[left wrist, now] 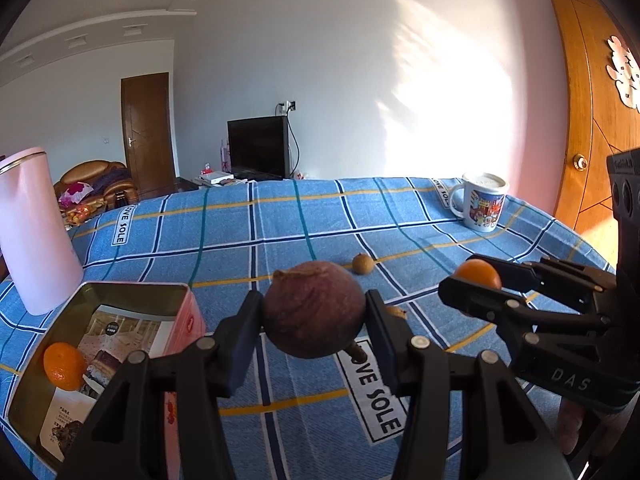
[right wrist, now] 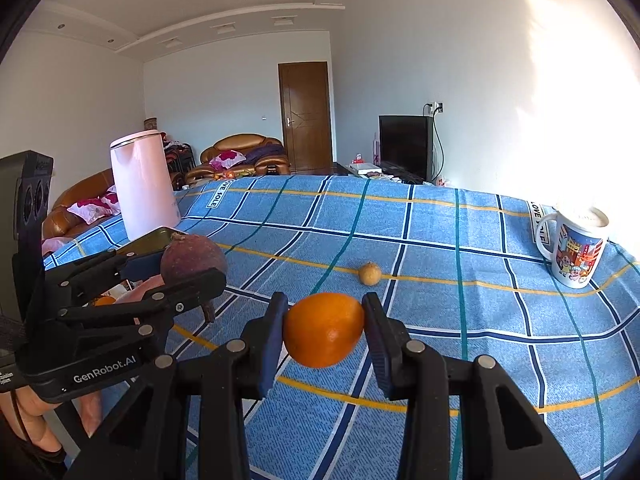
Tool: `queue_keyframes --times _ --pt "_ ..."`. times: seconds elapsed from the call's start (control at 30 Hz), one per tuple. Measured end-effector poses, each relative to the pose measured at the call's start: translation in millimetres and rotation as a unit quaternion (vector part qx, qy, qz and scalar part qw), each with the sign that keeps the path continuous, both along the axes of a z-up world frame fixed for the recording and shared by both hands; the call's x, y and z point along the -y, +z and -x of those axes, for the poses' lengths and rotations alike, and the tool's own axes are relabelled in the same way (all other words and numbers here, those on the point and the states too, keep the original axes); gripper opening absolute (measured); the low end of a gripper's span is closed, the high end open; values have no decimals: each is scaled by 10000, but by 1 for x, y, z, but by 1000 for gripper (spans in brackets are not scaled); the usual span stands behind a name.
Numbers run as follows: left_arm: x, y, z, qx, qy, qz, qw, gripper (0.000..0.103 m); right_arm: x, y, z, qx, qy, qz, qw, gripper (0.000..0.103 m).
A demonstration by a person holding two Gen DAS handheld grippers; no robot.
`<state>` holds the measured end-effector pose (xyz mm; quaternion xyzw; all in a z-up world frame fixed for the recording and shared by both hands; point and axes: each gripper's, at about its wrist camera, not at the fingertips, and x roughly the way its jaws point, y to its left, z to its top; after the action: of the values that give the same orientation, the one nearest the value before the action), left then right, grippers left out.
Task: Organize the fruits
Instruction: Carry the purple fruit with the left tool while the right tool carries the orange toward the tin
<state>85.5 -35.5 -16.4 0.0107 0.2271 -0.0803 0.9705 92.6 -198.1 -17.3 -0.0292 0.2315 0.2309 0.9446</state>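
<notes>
The left gripper [left wrist: 314,316] is clamped on a dark purple fruit [left wrist: 314,310], round and a little wrinkled (a stub of stem pokes out underneath), held clear above the blue checked tablecloth [left wrist: 280,240]. The right gripper [right wrist: 324,330] pinches a small orange [right wrist: 324,330] between its two pads, also lifted off the cloth. Each gripper shows in the other's camera: the right one sits off to the right of the left, and the two are near each other but apart.

Just to the left of the left gripper stands an open tin box [left wrist: 132,292] with a pink side wall; a second orange [left wrist: 64,366] lies inside it, on printed paper lining the bottom. A small tan fruit [right wrist: 369,273] rests alone on the cloth beyond both grippers, roughly between them. Another brownish bit shows just behind the left gripper's right finger (too hidden to name).

Further out, a pink kettle [right wrist: 144,184] stands behind the tin at the table's left side, and a white mug [right wrist: 574,250] with a cartoon print sits at the far right, in bright sunlight.
</notes>
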Motion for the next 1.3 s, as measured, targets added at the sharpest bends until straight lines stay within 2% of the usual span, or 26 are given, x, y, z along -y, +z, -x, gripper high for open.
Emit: queue_keyframes --times 0.57,1.0,1.3 --pt "-4 5 16 419 99 37 9991 53 4 6 13 376 41 -107 9992 40" --pt "-3 7 22 583 113 -16 9982 53 2 9 19 550 80 -80 9984 40" --pt "-19 6 23 414 133 130 9990 53 -12 4 9 275 275 158 9991 40"
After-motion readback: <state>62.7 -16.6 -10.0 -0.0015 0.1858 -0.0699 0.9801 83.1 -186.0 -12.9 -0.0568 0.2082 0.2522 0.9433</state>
